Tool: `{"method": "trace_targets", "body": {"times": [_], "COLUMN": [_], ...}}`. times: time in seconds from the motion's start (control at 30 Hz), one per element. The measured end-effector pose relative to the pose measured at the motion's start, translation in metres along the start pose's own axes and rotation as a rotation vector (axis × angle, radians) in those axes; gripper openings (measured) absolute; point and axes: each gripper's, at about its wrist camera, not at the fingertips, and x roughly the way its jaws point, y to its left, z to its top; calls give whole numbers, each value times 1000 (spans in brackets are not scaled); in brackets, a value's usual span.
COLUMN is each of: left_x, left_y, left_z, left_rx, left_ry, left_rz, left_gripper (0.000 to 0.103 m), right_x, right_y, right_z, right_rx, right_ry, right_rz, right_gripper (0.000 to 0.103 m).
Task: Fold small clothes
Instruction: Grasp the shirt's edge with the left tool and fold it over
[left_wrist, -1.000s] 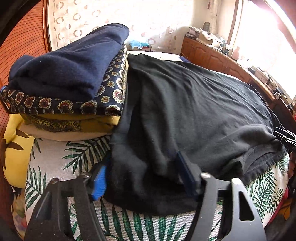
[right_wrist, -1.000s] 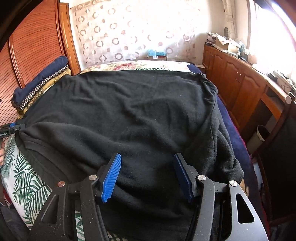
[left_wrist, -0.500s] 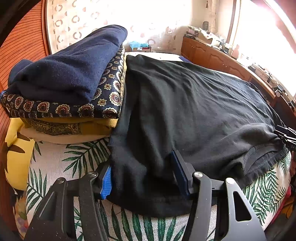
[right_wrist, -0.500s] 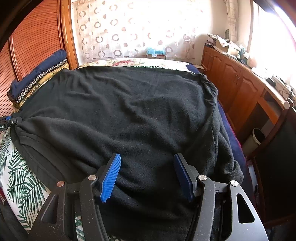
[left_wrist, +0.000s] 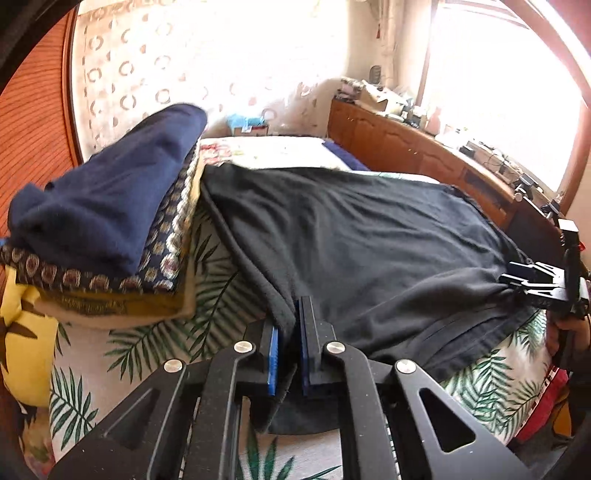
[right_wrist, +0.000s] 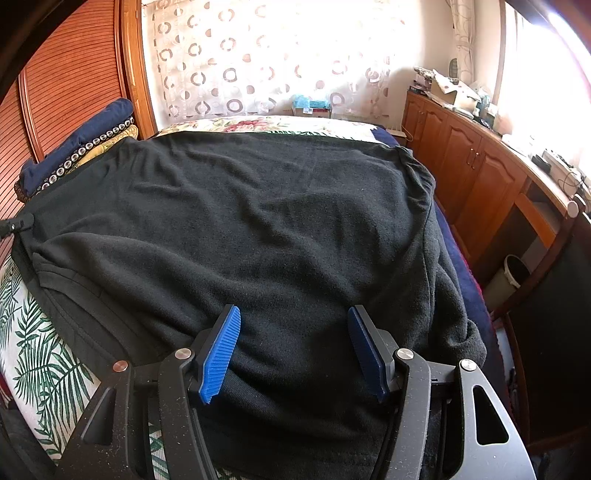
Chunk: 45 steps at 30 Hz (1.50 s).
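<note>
the black garment lies spread over the bed, filling the middle of both views, its ribbed hem along the lower left of the right wrist view over the palm-print bedcover. the left gripper is pinched narrow on the garment's near edge at lower centre of its view, a ridge of black cloth caught between the blue pads. the right gripper stands wide, its blue pads straddling the cloth at lower centre with nothing pinched; in the left wrist view it shows at the right edge, where cloth bunches toward it, though whether it grips there i cannot tell from that angle. the likely trouble: with only one corner held, lifting now would drag the garment crooked and wrinkle the fold, and the thick fleece could slip from the pads if only a thin ridge is caught. the stack of folded clothes sits just beside the garment at the left of the left wrist view, and a wide sweep could nudge it or tuck the sleeve under it. no brand, label or writing is readable in either view.
</note>
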Motion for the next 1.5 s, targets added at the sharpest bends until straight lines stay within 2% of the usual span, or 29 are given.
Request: {"method": "trace_targets", "body": {"times": [0.43,0.9,1.07,1.3,1.4,1.47,1.5], "left_x": [-3,-7,-9,-16,-18,-11,-7], "left_y": [-31,-95,-123,-171,-185,-192,-193], "left_z": [24,70,91,116,119,119,118], "left_rx": [54,135,170,242,266,285,294], "left_ry": [-51,-117,-135,-155,-159,-128,-107], "left_rz": [-51,-197,-251,-340,-350,-365,-379], "left_gripper": [10,10,10,9,10,14,29], "right_x": [-1,-5,-22,-62,-74,-79,-80], "right_y": [1,-3,-16,-35,-40,-42,-41], "right_z": [0,-1,2,10,10,9,8], "right_rx": [1,11,44,65,80,91,92], "right_ry": [-1,-8,-61,-161,-190,-201,-202], "right_rz": [1,3,20,-41,-59,-55,-54], "right_gripper": [63,63,63,63,63,63,63]}}
